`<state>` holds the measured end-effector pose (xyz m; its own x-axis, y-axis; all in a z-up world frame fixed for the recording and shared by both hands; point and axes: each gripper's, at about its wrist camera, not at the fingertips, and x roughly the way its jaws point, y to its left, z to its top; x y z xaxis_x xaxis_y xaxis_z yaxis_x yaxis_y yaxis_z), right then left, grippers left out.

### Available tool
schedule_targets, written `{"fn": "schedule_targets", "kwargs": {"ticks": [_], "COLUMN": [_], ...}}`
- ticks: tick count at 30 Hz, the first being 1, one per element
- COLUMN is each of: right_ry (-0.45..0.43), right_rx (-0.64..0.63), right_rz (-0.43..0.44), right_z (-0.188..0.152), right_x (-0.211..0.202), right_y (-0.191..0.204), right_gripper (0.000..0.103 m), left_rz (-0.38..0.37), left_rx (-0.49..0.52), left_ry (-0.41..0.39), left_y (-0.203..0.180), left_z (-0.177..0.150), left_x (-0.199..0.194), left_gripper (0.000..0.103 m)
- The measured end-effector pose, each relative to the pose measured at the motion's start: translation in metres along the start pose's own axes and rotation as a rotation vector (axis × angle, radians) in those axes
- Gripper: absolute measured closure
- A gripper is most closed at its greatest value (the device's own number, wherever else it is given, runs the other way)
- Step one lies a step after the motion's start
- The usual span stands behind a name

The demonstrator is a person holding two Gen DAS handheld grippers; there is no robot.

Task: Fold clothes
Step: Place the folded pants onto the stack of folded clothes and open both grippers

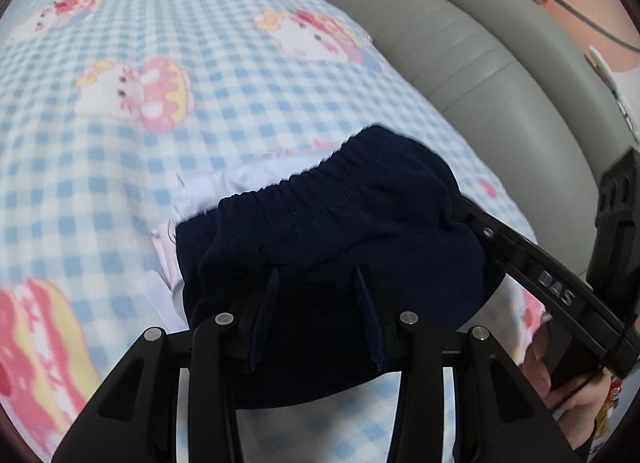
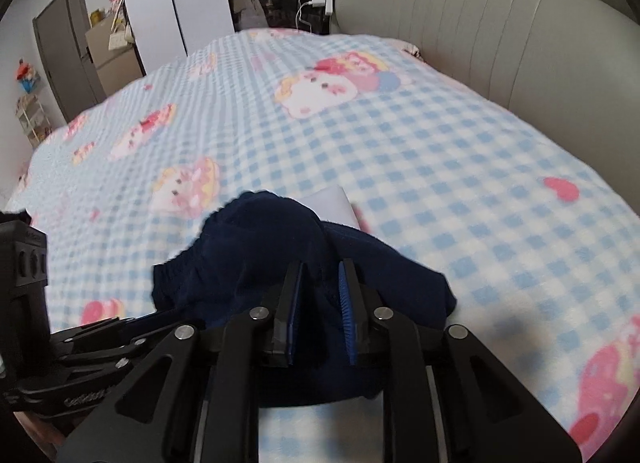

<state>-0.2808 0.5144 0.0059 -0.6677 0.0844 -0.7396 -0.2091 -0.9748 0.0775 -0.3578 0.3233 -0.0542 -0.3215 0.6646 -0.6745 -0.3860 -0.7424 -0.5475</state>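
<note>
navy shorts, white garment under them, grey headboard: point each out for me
navy shorts (image 1: 320, 207), left wrist view, elastic waistband
white garment (image 1: 240, 179), left wrist view, strip showing beyond the waistband
grey headboard (image 2: 500, 15), right wrist view, padded face

— What covers the bed (image 2: 460, 151)?
— A blue-and-white checked blanket (image 1: 168, 167) with pink cartoon prints, reaching to the padded grey headboard (image 2: 500, 23).
— And lying on it?
— A dark navy garment (image 1: 320, 231) with an elastic waistband, bunched near the bed's near edge, over a white cloth (image 1: 240, 183).
</note>
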Motion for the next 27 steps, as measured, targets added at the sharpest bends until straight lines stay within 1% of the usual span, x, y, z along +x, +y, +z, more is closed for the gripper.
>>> {"fn": "schedule_targets", "kwargs": {"ticks": [1, 2, 3, 4, 5, 6, 7, 9, 12, 18, 19, 21, 24, 25, 27], "right_ry": [-0.014, -0.028, -0.047, -0.069, -0.089, -0.102, -0.113, -0.120, -0.098, -0.051, -0.050, -0.050, -0.052, -0.052, -0.049], "right_rx": [0.002, 0.002, -0.007, -0.020, -0.031, -0.039, -0.042, -0.034, -0.026, -0.059, -0.066, -0.081, -0.099, -0.106, -0.126], "right_rz": [-0.001, -0.003, -0.010, -0.019, -0.026, -0.021, -0.013, 0.007, 0.027, 0.053, 0.056, 0.063, 0.076, 0.080, 0.082], "right_z": [0.004, 0.008, 0.010, 0.013, 0.016, 0.019, 0.021, 0.021, 0.016, -0.010, -0.012, -0.015, -0.015, -0.015, -0.017], "right_x": [-0.009, -0.017, -0.026, -0.036, -0.046, -0.054, -0.061, -0.072, -0.077, -0.080, -0.081, -0.084, -0.088, -0.090, -0.092], "right_y": [0.003, 0.006, 0.010, 0.017, 0.023, 0.029, 0.036, 0.050, 0.071, 0.130, 0.140, 0.162, 0.191, 0.202, 0.223], "right_gripper": [0.067, 0.060, 0.049, 0.042, 0.040, 0.034, 0.026, 0.017, 0.016, 0.016, 0.016, 0.016, 0.011, 0.009, 0.007], "left_rz": [-0.004, -0.004, 0.004, 0.020, 0.040, 0.070, 0.105, 0.183, 0.272, 0.399, 0.420, 0.455, 0.510, 0.524, 0.540], "left_rx": [-0.001, 0.000, 0.008, 0.021, 0.037, 0.058, 0.078, 0.103, 0.112, 0.091, 0.086, 0.082, 0.077, 0.072, 0.052], "left_ry": [-0.015, -0.033, -0.052, -0.063, -0.074, -0.086, -0.098, -0.127, -0.165, -0.178, -0.183, -0.190, -0.210, -0.216, -0.230], "left_y": [-0.001, -0.002, -0.003, -0.004, -0.005, -0.005, -0.004, 0.004, 0.024, 0.063, 0.069, 0.081, 0.097, 0.102, 0.112], "left_z": [0.005, 0.009, 0.014, 0.017, 0.020, 0.023, 0.025, 0.026, 0.021, 0.010, 0.010, 0.009, 0.007, 0.006, 0.001], "left_x": [-0.009, -0.019, -0.031, -0.040, -0.050, -0.061, -0.072, -0.098, -0.137, -0.187, -0.194, -0.210, -0.241, -0.250, -0.270], "left_gripper": [0.061, 0.061, 0.057, 0.051, 0.049, 0.047, 0.044, 0.042, 0.039, 0.039, 0.037, 0.035, 0.029, 0.028, 0.027]}}
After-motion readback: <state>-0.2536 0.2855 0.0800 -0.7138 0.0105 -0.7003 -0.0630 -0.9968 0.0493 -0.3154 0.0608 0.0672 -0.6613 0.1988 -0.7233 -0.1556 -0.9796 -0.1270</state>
